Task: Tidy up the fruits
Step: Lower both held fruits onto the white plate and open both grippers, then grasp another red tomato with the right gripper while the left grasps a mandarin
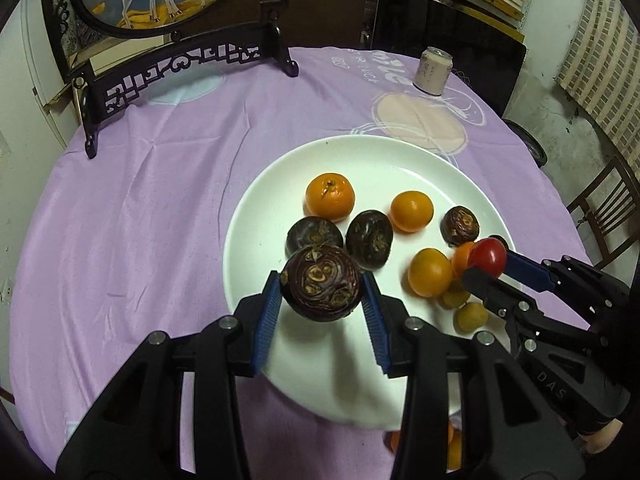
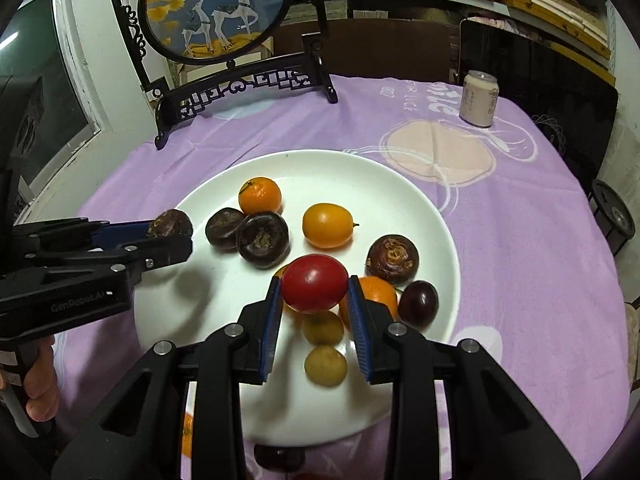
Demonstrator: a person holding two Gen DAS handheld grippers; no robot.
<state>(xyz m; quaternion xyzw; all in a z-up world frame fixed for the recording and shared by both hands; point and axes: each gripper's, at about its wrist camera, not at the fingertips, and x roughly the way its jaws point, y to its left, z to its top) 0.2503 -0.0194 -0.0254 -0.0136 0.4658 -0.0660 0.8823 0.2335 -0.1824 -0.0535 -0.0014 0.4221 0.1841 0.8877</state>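
Home dining corner, round table point(image 2: 520, 240) under lilac cloth, deer-painted screen point(image 2: 216, 8) at its far edge, wooden chair point(image 1: 600, 204) beside it

Round table point(image 1: 160, 208) under a lilac printed cloth point(image 2: 520, 240), and it's busy up here.
White plate point(image 1: 360, 160) sits near the middle, a pale drink can point(image 1: 434, 71) upright at the far edge, a dark carved screen stand point(image 2: 240, 84) at the far left.

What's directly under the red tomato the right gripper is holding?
Under the red tomato, clamped in the right gripper, the white plate shows two small yellow-green fruits and parts of orange fruits. The tomato and fingers hide the rest.
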